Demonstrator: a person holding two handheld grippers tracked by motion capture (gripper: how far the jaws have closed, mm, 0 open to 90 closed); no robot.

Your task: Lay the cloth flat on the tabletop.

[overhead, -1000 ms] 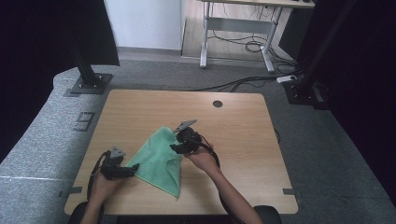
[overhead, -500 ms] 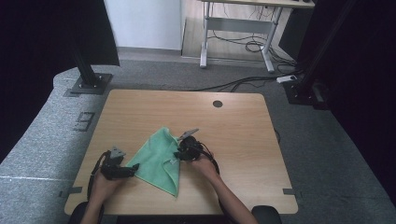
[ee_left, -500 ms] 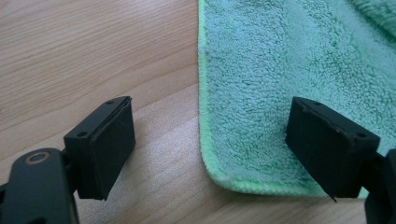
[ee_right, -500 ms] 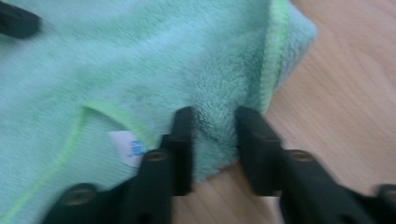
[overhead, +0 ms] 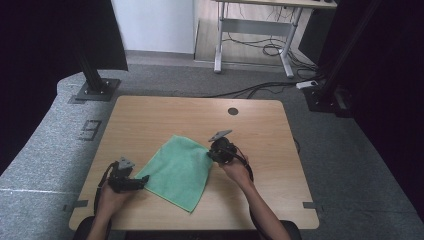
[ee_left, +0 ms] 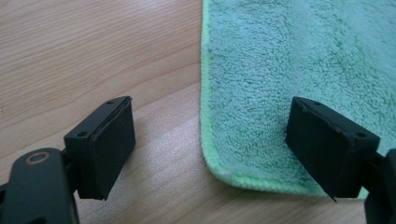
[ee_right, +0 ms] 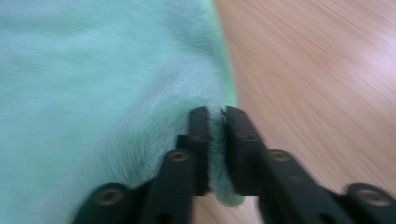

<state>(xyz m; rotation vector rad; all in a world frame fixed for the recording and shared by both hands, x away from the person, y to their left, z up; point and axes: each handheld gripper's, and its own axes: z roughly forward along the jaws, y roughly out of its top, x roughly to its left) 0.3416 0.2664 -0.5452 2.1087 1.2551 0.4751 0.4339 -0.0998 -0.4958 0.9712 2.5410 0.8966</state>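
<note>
even soft light on tabletop, dark curtains at sides; right gripper view motion-blurred, left gripper view sharp, faint shadows

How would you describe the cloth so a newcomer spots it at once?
Start at the light wooden table. Near its front edge, between the two hand-held grippers, lies a green square terry cloth. It is the table's one soft, coloured thing, its right edge pinched by the right gripper.

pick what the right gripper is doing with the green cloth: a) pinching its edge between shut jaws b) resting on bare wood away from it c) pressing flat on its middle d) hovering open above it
a, the right gripper has its jaws closed on the edge of the green cloth, with a strip of fabric squeezed between them.
</note>
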